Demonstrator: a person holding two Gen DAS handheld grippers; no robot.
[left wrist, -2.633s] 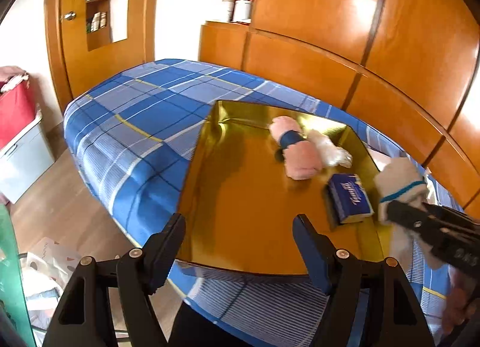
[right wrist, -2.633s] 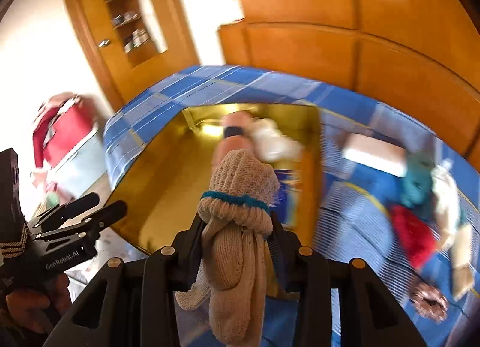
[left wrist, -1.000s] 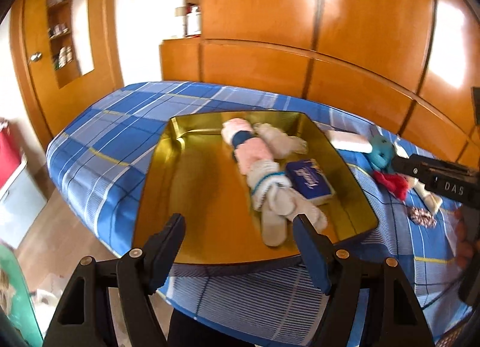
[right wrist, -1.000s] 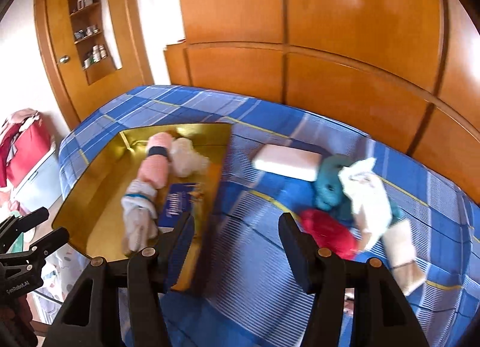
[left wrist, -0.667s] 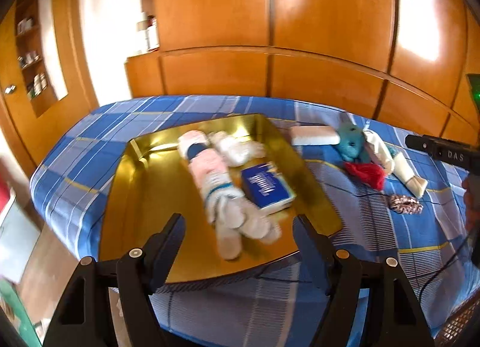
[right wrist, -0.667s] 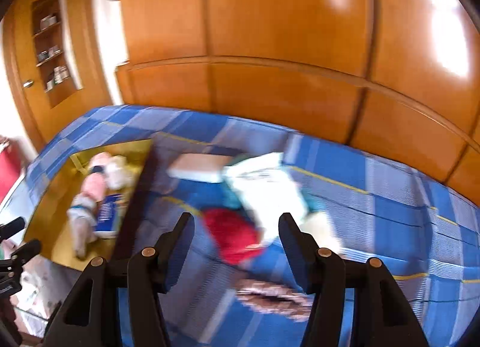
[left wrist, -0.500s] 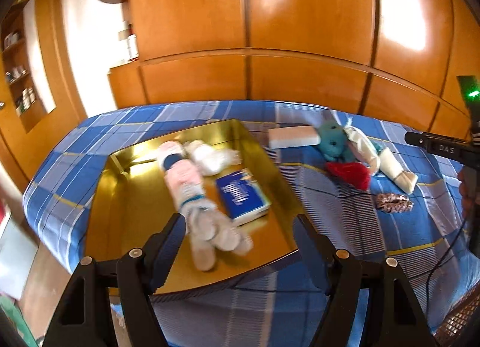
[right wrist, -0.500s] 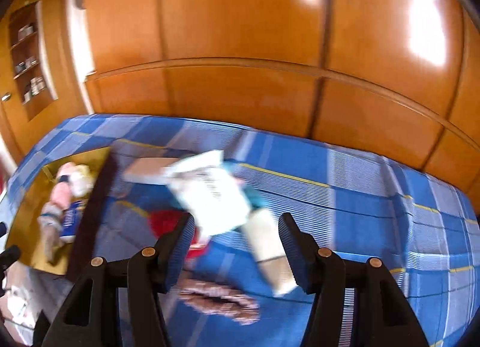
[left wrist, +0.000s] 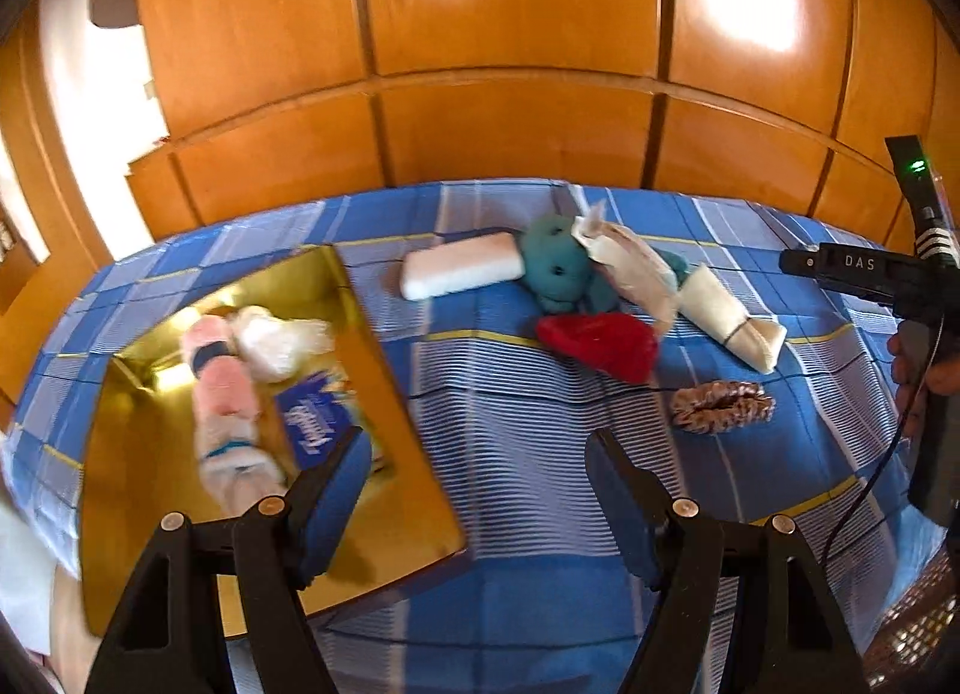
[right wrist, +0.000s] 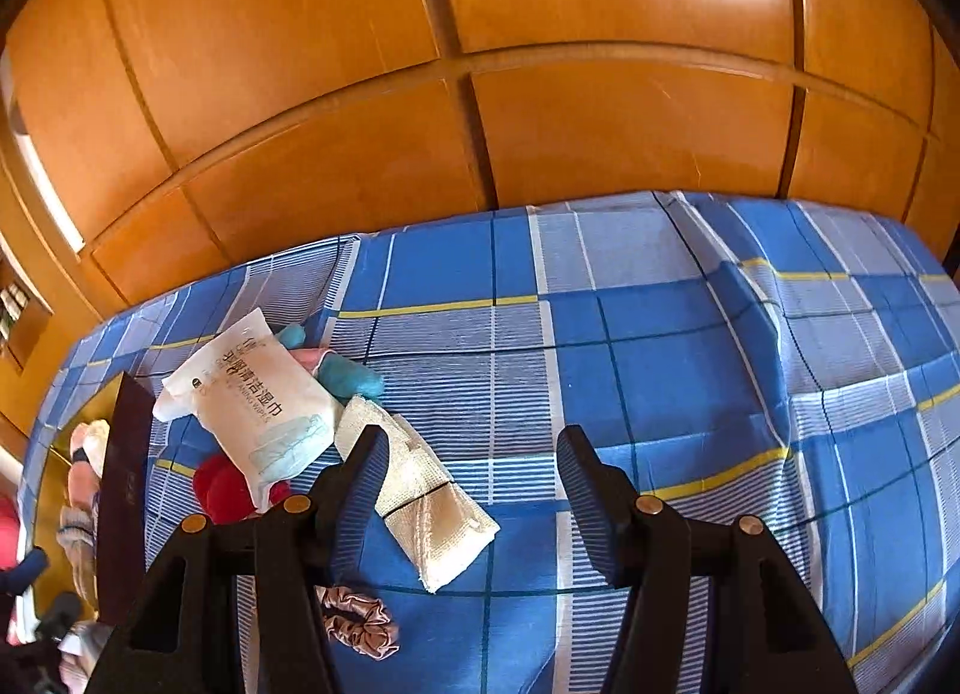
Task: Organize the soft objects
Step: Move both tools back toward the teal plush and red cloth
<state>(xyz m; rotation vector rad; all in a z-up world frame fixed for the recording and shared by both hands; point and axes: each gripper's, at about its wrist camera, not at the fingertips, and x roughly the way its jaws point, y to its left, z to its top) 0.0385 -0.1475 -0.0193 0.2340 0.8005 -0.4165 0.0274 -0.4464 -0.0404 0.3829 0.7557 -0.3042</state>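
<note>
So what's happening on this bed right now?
A person is sorting soft things into a gold tray on a blue plaid bed. Both the left gripper and the right gripper are open and empty. The tray holds rolled socks and a blue tissue pack. Outside it lie a teal plush, a red item, a wipes packet, a cream roll and a scrunchie.

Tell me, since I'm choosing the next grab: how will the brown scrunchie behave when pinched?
The scrunchie looks like ruffled, shiny fabric, so it will probably squash flat and feel light. Its satin-like sheen suggests it could slip. It lies limp on the bedspread, so rolling seems unlikely.
</note>
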